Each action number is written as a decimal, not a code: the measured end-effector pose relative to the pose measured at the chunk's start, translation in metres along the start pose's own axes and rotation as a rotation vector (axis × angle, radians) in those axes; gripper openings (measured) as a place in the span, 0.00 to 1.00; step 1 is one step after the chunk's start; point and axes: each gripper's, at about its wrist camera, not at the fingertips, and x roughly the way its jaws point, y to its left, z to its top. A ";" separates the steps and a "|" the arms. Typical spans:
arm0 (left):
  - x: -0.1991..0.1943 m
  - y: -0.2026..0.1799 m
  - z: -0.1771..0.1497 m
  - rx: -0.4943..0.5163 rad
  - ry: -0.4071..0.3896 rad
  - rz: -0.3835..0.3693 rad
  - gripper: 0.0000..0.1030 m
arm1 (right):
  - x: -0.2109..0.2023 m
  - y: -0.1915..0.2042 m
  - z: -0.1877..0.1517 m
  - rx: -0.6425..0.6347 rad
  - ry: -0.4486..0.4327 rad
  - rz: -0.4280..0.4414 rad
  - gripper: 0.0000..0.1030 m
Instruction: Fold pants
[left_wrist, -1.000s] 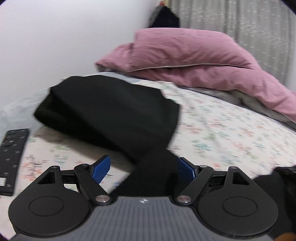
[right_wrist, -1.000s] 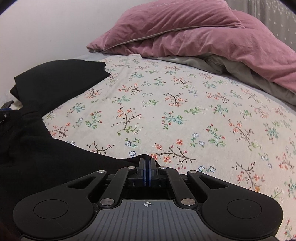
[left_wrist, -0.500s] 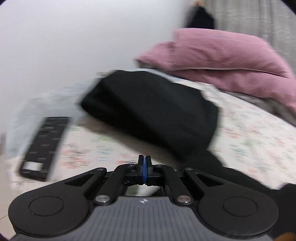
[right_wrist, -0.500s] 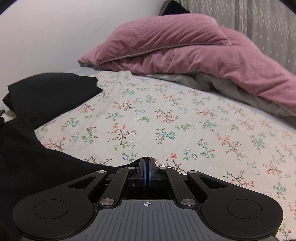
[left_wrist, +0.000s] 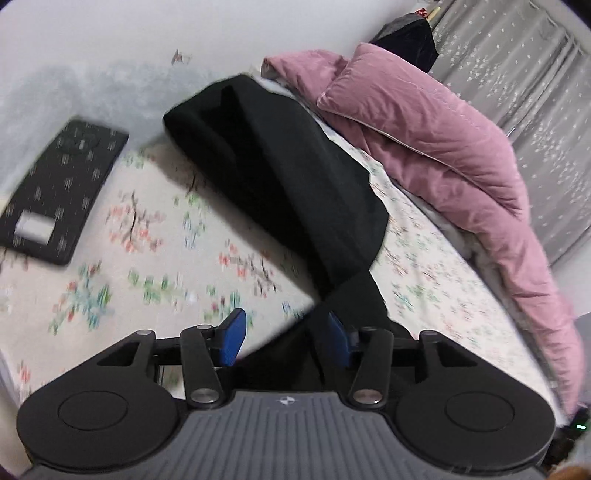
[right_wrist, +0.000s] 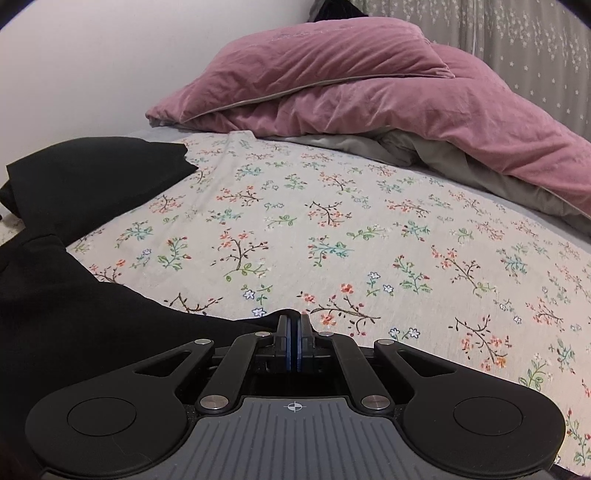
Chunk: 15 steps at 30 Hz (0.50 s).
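Black pants (left_wrist: 295, 192) are lying on one floral bedsheet (left_wrist: 155, 258), beside two pink pillows (left_wrist: 436, 140).
Left view alone is showing one black remote (left_wrist: 59, 192); the left gripper (left_wrist: 284, 334), just opening, is straddling cloth ungripped. Right view: the right gripper (right_wrist: 294, 345) is sitting closed at the pants' edge; whether it is pinching cloth is unclear.

pants (left_wrist: 295, 177) on bed sheet (right_wrist: 332, 229) | pillow (right_wrist: 314, 70) behind | remote (left_wrist: 59, 192) left (beside pants)
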 end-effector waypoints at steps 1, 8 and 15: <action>-0.001 0.006 -0.002 -0.021 0.021 -0.013 0.73 | 0.000 0.000 0.000 0.004 0.002 0.000 0.02; 0.007 0.018 -0.009 -0.055 0.068 -0.037 0.69 | 0.003 0.006 -0.002 0.012 0.007 -0.028 0.03; 0.002 0.009 -0.014 0.015 0.044 0.036 0.36 | 0.005 0.008 0.001 0.013 0.023 -0.047 0.03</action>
